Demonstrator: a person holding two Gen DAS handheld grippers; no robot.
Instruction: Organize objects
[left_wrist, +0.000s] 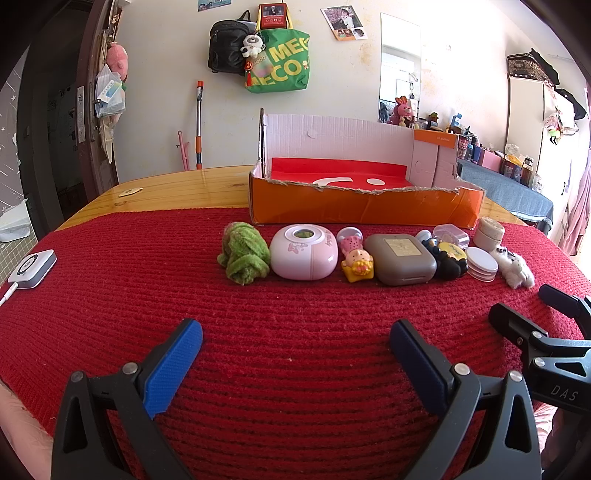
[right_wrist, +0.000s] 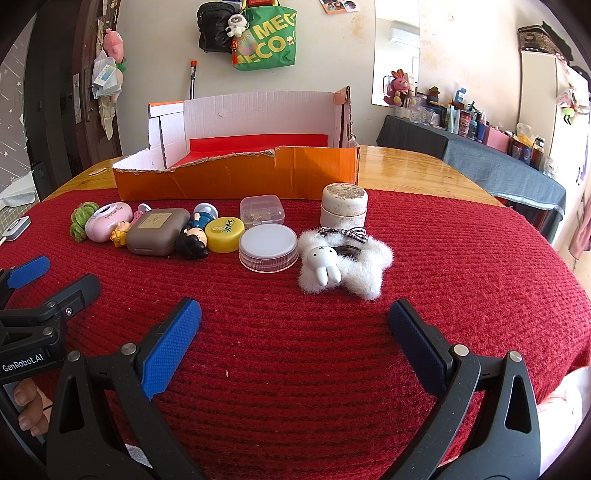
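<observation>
A row of small objects lies on the red knitted cloth before an open orange cardboard box: a green fuzzy toy, a pink round case, a small yellow figurine, a grey-brown case, a black-haired figurine, a yellow lid, a white round tin, a clear box, a cream jar and a white fluffy rabbit clip. My left gripper is open and empty, short of the row. My right gripper is open and empty, just short of the rabbit clip.
The box has a red floor and torn front edge. A white charger pad lies at the cloth's left edge. Bare wooden table shows behind and right of the box. A cluttered side table stands far right.
</observation>
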